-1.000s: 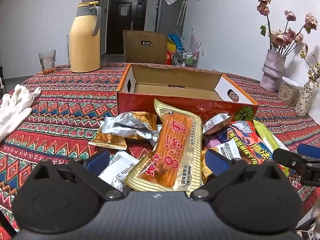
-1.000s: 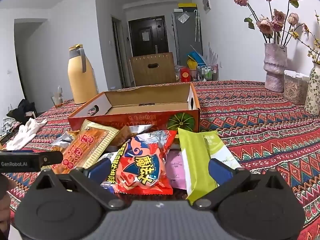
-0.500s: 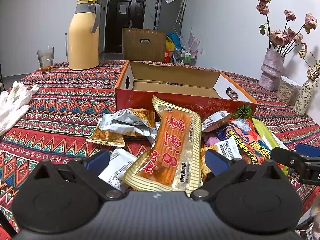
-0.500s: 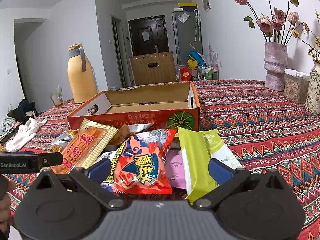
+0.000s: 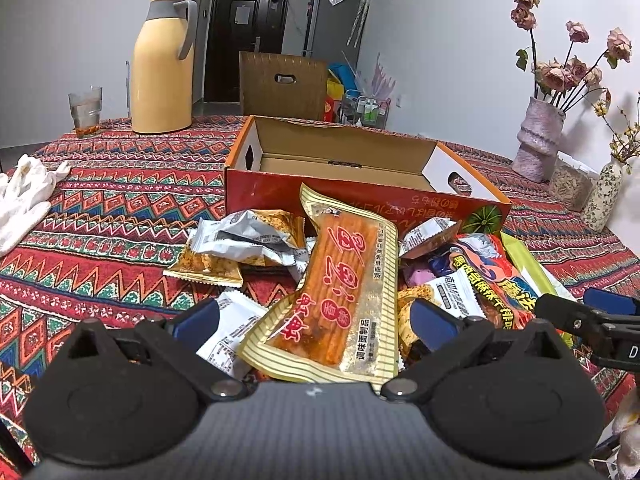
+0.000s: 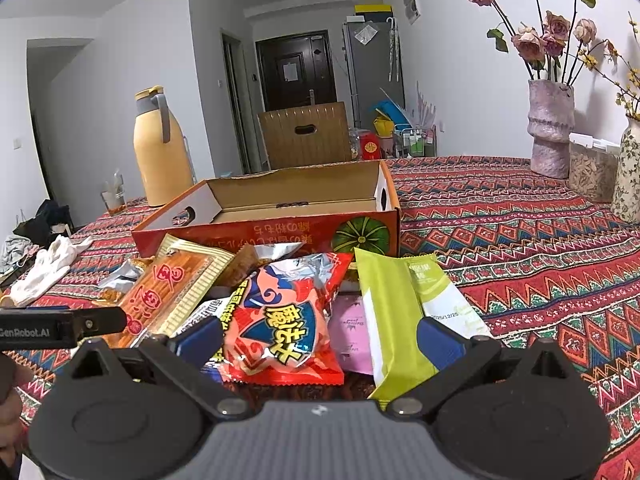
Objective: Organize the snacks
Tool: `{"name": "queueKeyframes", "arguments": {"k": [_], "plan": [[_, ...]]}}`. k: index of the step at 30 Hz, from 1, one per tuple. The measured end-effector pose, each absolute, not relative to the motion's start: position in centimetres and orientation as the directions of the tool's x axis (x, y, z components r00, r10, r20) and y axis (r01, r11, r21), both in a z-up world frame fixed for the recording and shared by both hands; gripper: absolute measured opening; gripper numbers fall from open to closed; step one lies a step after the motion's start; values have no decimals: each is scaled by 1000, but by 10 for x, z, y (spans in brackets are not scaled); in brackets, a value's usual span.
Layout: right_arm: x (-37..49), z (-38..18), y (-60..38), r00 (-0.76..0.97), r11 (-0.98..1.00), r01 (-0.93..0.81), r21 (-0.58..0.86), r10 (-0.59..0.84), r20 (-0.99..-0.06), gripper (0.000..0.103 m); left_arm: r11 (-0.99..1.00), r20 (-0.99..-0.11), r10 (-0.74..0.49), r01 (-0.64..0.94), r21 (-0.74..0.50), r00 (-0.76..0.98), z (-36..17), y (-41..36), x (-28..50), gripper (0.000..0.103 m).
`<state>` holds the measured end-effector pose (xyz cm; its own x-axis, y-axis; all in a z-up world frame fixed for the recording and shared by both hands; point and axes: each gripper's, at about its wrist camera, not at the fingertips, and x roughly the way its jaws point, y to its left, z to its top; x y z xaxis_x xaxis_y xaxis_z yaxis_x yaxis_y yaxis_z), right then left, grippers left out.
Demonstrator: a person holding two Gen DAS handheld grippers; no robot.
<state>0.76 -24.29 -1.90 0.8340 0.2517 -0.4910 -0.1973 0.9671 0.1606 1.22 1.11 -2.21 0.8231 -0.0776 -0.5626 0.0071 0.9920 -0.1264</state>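
A pile of snack packets lies in front of an open orange cardboard box (image 5: 360, 196) (image 6: 280, 224). My left gripper (image 5: 316, 322) is open, its blue fingers either side of a long cream-and-orange spicy strip packet (image 5: 340, 296), not touching it. My right gripper (image 6: 320, 338) is open around a red puffed snack bag (image 6: 284, 320); a lime-green packet (image 6: 396, 316) lies by its right finger. Silver and orange small packets (image 5: 248, 240) lie left of the strip packet. The box looks empty inside.
A yellow thermos jug (image 5: 162, 64) and a glass (image 5: 85, 110) stand at the back left. White gloves (image 5: 24, 196) lie at the left edge. Vases with dried roses (image 6: 550, 128) and a jar stand at the right. The patterned tablecloth (image 6: 520, 240) covers the table.
Both grippers have eased slightly forward and lower toward the snack pile. Neither has closed and no packet has moved.
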Motion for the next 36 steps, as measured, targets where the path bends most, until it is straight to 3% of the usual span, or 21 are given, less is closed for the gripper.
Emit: {"name": "queueKeyframes", "arguments": {"k": [36], "plan": [[9, -27, -245, 834, 970, -186, 158, 241, -496, 103, 991, -589, -91, 13, -135, 803, -32, 10, 17, 103]]}}
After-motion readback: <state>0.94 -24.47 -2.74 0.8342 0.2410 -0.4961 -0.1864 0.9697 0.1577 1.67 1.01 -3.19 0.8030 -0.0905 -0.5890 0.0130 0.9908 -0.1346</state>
